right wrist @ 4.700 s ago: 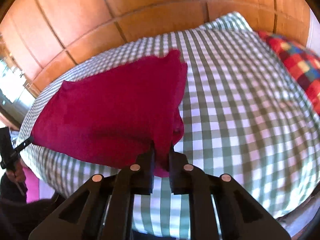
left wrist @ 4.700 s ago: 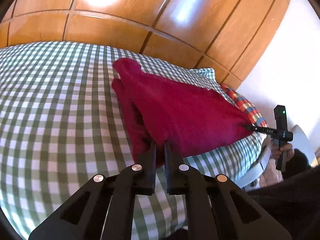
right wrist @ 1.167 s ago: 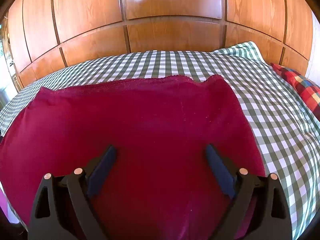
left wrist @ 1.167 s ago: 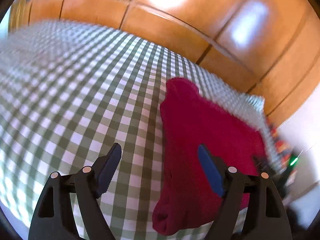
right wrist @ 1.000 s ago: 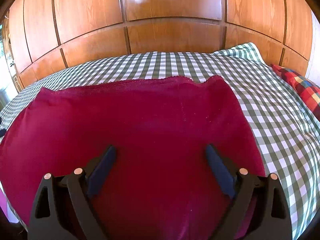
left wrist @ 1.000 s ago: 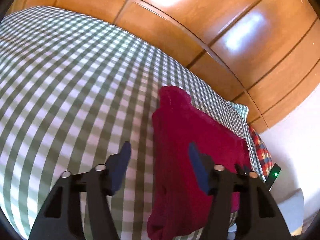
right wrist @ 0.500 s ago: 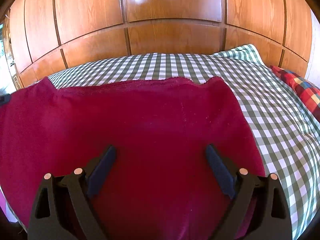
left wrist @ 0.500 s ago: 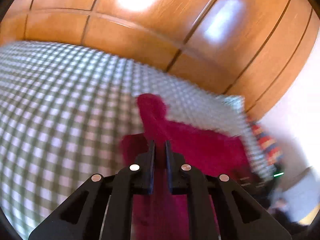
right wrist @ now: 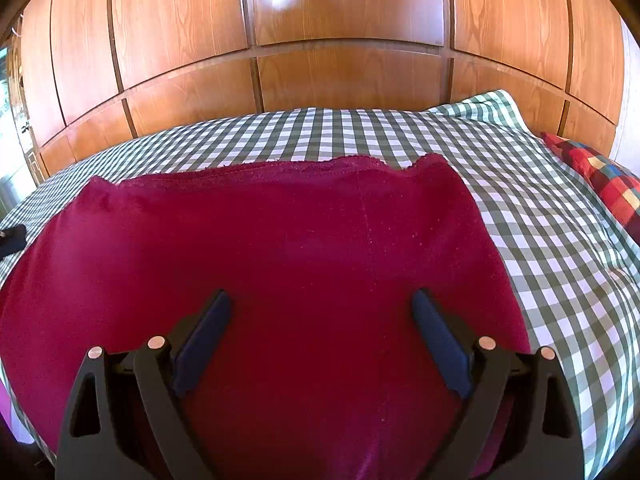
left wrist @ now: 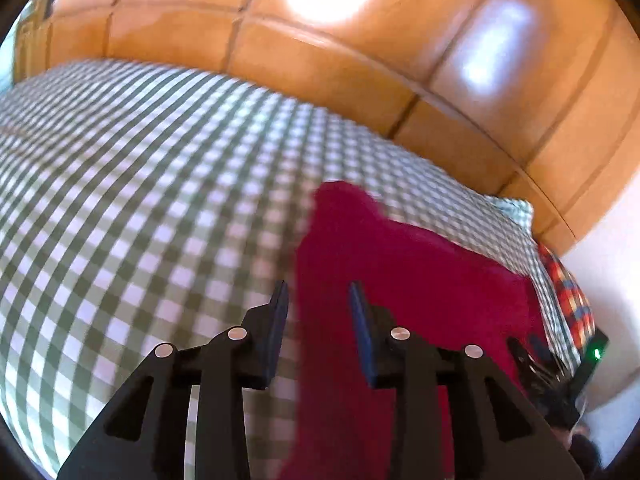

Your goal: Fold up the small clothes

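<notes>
A dark red garment lies spread flat on the green-and-white checked bed. My right gripper is wide open above its near edge, holding nothing. In the left wrist view the garment lies at the right, its left edge between my fingers. My left gripper is partly open over that edge, jaws apart and empty. The left wrist view is blurred. The right gripper's black body shows at the far right of that view.
Wooden wall panels stand behind the bed. A red, blue and yellow checked pillow lies at the right end. The checked bedcover stretches bare to the left of the garment.
My left gripper, shut on the garment's left edge half a second ago, has opened partway and let the cloth go. The right gripper has stayed open and still.
</notes>
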### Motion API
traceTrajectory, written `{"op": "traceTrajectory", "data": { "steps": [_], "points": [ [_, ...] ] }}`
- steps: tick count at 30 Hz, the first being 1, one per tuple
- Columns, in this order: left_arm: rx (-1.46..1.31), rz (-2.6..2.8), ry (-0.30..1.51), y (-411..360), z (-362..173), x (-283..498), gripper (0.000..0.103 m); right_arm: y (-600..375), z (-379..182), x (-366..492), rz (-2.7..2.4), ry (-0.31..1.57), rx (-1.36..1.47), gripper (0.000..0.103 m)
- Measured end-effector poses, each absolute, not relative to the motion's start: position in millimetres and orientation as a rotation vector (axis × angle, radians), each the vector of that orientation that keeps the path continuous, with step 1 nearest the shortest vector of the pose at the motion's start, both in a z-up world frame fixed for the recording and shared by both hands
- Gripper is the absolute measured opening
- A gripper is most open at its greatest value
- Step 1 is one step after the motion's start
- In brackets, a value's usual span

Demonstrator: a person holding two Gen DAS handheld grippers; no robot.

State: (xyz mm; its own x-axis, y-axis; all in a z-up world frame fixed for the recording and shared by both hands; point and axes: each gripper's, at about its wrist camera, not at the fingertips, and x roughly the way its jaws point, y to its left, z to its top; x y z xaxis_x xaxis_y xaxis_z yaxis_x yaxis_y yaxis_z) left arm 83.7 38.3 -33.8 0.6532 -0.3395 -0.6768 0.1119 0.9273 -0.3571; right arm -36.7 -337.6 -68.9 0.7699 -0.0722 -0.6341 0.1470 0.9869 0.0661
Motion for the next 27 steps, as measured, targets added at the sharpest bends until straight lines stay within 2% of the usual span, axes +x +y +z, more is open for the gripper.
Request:
{"op": "traceTrajectory", "data": {
  "steps": [4,7,9,11,17,18,20,21,22,23,27],
  "points": [
    [-0.146,-0.306,0.829,1,-41,72,0.03,-344,-60,-29,-0.095,0.761,0.143,0.092],
    [-0.059,-0.295,0.894,-15,-62,76,0.035,-363,-50,-22,-0.118,0.802,0.2,0.091],
    [-0.059,-0.293,0.912,-13,-73,78,0.036,-388,-46,-16,-0.185,0.808,0.291,0.091],
    [-0.081,-0.293,0.918,-10,-73,80,0.036,-420,-44,-10,-0.215,0.83,0.421,0.086],
    [-0.098,-0.293,0.912,-9,-74,85,0.037,-458,-15,-12,-0.279,0.765,0.451,0.084],
    [-0.102,-0.29,0.913,-10,-74,83,0.037,-456,-15,-8,-0.273,0.776,0.427,0.08],
    [-0.109,-0.286,0.916,-9,-74,79,0.037,-450,-20,2,-0.269,0.812,0.38,0.063],
    [-0.11,-0.288,0.917,-8,-75,79,0.037,-445,-25,9,-0.262,0.839,0.358,0.041],
    [-0.111,-0.29,0.919,-8,-75,79,0.037,-439,-30,16,-0.254,0.873,0.328,0.013],
    [-0.113,-0.291,0.922,-8,-75,78,0.037,-435,-32,20,-0.257,0.885,0.301,0.006],
    [-0.154,-0.296,0.93,-2,-74,77,0.037,-426,-15,14,-0.293,0.787,0.259,0.006]
  ]
}}
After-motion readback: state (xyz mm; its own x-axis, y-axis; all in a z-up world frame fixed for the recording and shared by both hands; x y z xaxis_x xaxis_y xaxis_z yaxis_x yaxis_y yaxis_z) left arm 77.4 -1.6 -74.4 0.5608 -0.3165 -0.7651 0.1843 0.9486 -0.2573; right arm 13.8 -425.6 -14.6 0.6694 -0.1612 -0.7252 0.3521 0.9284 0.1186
